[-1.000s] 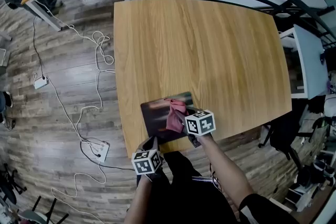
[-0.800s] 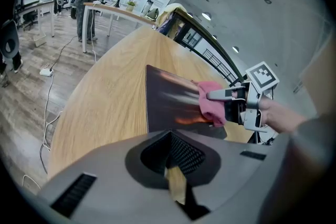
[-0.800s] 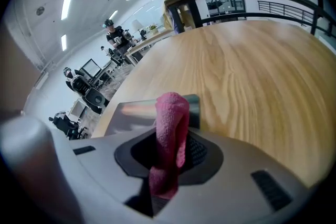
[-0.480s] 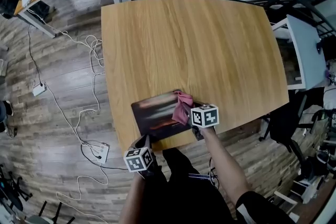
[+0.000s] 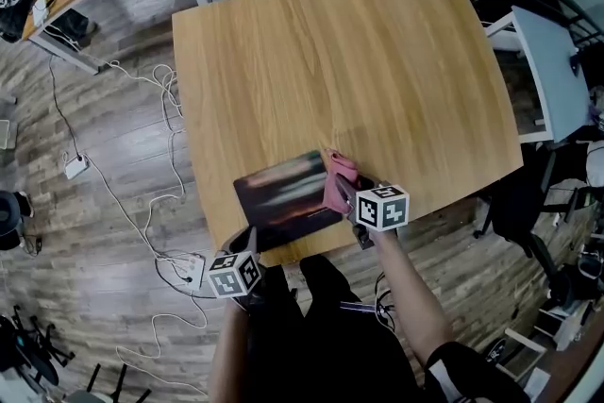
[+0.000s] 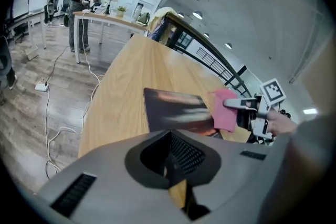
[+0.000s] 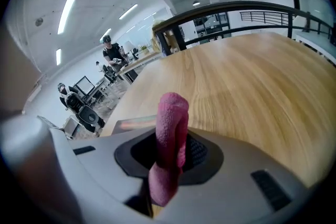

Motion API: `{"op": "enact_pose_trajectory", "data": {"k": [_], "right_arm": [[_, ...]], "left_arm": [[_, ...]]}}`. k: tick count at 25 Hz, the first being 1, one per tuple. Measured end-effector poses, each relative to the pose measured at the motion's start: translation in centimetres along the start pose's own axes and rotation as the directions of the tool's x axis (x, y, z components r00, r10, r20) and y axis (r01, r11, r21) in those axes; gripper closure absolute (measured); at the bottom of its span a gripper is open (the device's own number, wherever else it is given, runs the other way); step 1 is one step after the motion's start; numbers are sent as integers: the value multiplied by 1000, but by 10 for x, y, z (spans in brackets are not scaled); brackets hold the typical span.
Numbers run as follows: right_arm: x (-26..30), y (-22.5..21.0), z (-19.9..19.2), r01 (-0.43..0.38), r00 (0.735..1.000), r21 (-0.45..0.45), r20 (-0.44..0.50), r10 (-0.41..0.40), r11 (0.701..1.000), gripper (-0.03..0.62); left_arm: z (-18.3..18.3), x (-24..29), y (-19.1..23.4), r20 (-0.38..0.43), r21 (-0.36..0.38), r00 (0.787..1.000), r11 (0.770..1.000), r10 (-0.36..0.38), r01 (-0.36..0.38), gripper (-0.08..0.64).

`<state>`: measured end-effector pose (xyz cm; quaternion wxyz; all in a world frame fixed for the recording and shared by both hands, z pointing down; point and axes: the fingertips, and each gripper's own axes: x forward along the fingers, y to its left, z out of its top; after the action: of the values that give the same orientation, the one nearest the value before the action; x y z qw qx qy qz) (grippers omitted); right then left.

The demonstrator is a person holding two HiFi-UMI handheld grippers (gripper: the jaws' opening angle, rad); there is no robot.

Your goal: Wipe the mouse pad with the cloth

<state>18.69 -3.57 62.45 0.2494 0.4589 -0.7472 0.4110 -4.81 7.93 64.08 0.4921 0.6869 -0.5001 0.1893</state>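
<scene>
Down at the near edge of the desk, the left gripper hovers by the near-left corner of the mouse pad. Its own view shows its fingers pressed together with nothing between them; only a thin strip of wood shows beneath. The dark pad lies flat just ahead of those fingers and a little to their right, its long side running roughly along the desk's near edge. From the left gripper view, the pad's far end meets the pink cloth.

That cloth sits at the pad's right edge, directly in front of the right fingers, partly over the pad and partly over bare wood. The right gripper pinches it: in the right gripper view a bunched pink fold stands upright between the fingers and rises above their tips. Beyond these fingers the desk runs on bare towards a dark railing.

White cables trail over the wooden floor well to the left of both grippers.
</scene>
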Motion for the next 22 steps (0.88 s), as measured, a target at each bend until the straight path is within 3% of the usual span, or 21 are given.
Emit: {"op": "enact_pose_trajectory", "data": {"k": [7, 13, 22], "right_arm": [[-20, 32, 0, -76, 996, 11, 43, 76, 997, 503], [-13, 84, -41, -162, 986, -20, -42, 161, 987, 502], [17, 186, -119, -359, 914, -59, -227, 337, 932, 503]], "left_arm": [[55, 27, 24, 20, 1, 1000, 1000, -14, 14, 537], [67, 54, 26, -52, 27, 997, 998, -59, 60, 537], [59, 64, 21, -115, 32, 986, 992, -117, 121, 537]]}}
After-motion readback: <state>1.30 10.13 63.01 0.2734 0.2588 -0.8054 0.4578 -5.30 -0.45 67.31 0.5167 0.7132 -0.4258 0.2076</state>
